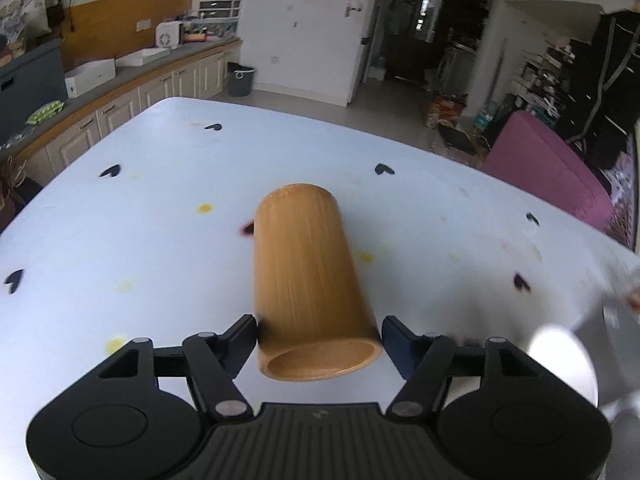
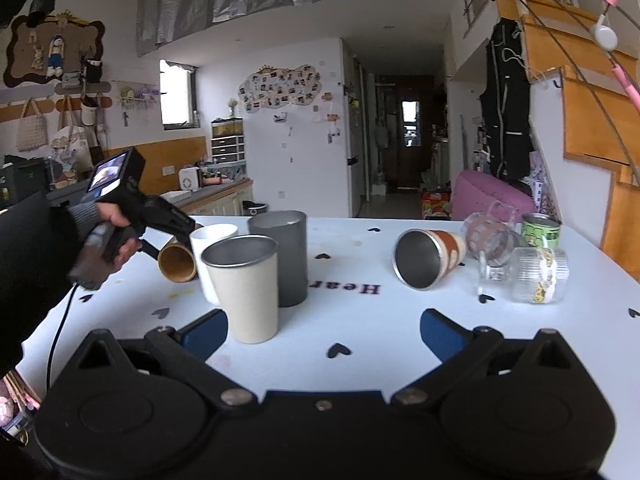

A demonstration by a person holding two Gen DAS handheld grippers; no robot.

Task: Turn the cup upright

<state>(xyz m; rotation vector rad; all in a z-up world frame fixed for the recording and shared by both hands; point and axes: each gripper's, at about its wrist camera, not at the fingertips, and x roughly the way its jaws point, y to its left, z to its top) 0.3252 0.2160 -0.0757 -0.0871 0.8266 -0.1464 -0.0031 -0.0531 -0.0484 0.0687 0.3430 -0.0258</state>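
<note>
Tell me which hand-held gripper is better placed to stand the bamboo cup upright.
Left. The left hand-held gripper already has its fingers on either side of the lying bamboo cup near its open end. The right hand-held gripper hovers open, apart from it, behind the upright cups.

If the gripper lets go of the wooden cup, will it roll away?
Probably a bit: the bamboo cup lies on its round side on the smooth table. It tapers, so it would likely curve, not run straight. The left gripper straddles its open end; it looks rigid, not squashy.

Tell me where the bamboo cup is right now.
The bamboo cup lies on its side between the left tongs, mouth toward the camera; in the right view, left of the white cup.
</note>
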